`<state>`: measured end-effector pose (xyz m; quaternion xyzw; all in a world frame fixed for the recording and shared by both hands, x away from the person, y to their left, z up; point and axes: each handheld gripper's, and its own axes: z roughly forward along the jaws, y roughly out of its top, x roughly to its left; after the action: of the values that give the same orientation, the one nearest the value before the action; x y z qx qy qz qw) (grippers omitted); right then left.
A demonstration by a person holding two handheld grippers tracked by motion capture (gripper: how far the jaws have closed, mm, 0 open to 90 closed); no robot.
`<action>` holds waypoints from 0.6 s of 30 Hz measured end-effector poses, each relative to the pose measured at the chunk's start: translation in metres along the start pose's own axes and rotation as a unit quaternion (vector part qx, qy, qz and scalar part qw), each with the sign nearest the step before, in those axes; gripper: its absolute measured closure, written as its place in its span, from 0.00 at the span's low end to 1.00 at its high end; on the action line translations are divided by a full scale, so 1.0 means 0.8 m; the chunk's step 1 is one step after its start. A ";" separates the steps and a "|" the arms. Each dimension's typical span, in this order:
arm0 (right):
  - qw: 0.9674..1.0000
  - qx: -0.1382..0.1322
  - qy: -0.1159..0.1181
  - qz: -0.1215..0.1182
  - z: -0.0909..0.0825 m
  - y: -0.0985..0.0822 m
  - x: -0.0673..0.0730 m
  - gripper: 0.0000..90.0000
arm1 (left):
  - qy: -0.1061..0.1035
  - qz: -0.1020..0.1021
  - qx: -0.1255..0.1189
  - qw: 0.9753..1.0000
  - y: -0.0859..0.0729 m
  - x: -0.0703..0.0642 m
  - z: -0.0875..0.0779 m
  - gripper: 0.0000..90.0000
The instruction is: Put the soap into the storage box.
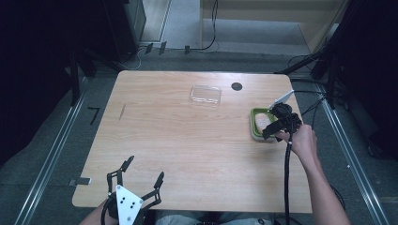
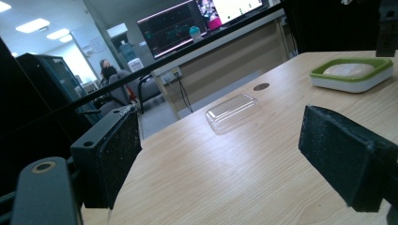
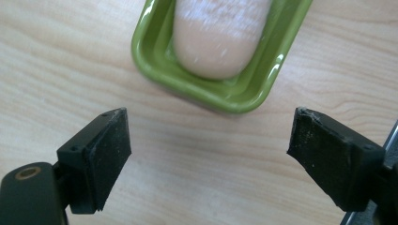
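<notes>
Right gripper [image 3: 209, 154] over green dish, jaws apart, nothing between them.

The green-rimmed rectangular plastic dish [image 1: 256, 125] holding a pale oblong soap bar [image 3: 218, 35] sits near the right edge of the light wooden table [image 1: 187, 140]. Left gripper [image 2: 220, 154] hangs spread at the near edge, well apart. A clear plastic lid [image 1: 205, 94] lies mid-table.

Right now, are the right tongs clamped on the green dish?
No: the right tongs stand open over bare table, with the green dish beyond their tips.
</notes>
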<state>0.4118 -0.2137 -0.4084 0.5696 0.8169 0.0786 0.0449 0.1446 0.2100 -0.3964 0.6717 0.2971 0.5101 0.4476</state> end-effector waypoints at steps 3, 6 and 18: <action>1.000 0.003 -0.001 -0.011 -0.001 -0.009 0.006 0.15 | 0.000 0.002 0.001 1.000 0.000 0.000 0.000 0.15; 1.000 0.002 -0.001 -0.018 -0.002 -0.018 0.010 0.15 | -0.001 0.001 0.001 1.000 0.000 0.000 0.000 0.15; 0.999 0.005 0.007 -0.041 0.001 -0.053 0.021 0.15 | -0.001 0.002 0.002 1.000 0.000 -0.001 0.000 0.15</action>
<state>0.3666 -0.2120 -0.4166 0.5355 0.8401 0.0766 0.0398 0.1444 0.2094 -0.3965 0.6740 0.2962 0.5097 0.4452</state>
